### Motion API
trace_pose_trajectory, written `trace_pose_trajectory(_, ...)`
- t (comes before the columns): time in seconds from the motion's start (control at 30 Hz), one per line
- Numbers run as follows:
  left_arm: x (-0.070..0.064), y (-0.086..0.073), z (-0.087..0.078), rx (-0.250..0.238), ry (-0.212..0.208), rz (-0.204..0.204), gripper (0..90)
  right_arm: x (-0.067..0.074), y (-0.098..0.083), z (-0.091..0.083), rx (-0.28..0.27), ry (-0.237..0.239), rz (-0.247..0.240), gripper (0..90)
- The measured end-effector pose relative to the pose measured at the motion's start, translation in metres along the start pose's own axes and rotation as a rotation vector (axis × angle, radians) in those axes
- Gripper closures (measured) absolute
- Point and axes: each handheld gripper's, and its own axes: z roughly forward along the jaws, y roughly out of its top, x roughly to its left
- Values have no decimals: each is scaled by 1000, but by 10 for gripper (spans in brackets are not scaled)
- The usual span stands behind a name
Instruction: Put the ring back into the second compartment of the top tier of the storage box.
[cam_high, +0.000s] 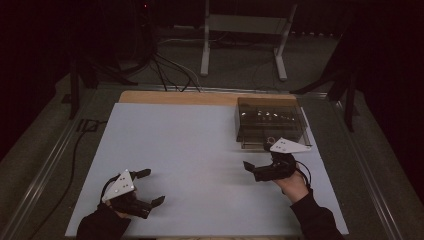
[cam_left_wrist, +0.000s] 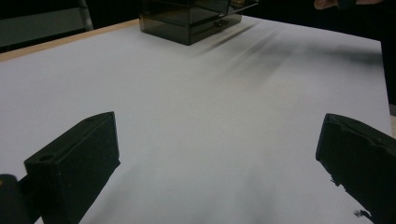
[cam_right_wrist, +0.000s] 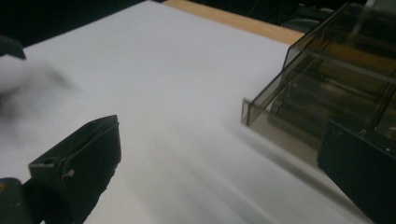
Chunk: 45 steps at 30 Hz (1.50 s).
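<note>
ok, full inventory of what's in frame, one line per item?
box: one, smoky see-through plastic with drawers, far right of the white sheet
white sheet: one, white, covers most of the table
table: one, light wood, edge shows along the far side
stand: one, pale grey, on the floor beyond the table
cables: several, black, on the floor beyond the table
left claw: one, black with grey plate, near left, jaws open, empty
right claw: one, black with grey plate, just in front of the box, jaws open, empty
</note>
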Motion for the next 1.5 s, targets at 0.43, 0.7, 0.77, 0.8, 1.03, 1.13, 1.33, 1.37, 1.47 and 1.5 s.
trace_pose_trajectory(0.43, 0, 0, 0, -1, -2, 0, 7, 0, -34, 6, 49, 19, -19, 0)
trace_pose_trajectory(0.7, 0, 0, 0, 2, 0, 2, 7, -3, -55, 4, 74, 21, -25, 0)
trace_pose_trajectory(0.77, 0, 0, 0, 0, -2, 1, 7, -4, -59, 1, 71, 22, -37, 0)
trace_pose_trajectory(0.8, 0, 0, 0, 2, -1, 2, 7, -4, -62, 0, 71, 24, -39, 0)
trace_pose_trajectory(1.03, 0, 0, 1, 2, -3, 1, 7, -9, -74, -9, 72, 22, 1, 0)
trace_pose_trajectory(1.13, 0, 0, 1, 4, -3, 0, 7, -10, -78, -13, 70, 7, -1, 0)
trace_pose_trajectory(1.33, 0, 0, 1, 2, -6, -2, 7, -15, -84, -23, 41, -7, 23, 0)
trace_pose_trajectory(1.37, 0, 0, 1, 2, -5, -1, 7, -15, -84, -24, 41, -11, 23, 0)
trace_pose_trajectory(1.47, 0, 0, 1, 4, -5, -1, 7, -17, -87, -29, 38, -27, 16, 0)
trace_pose_trajectory(1.5, 0, 0, 1, 2, -5, -2, 7, -17, -87, -30, 39, -36, 14, 0)
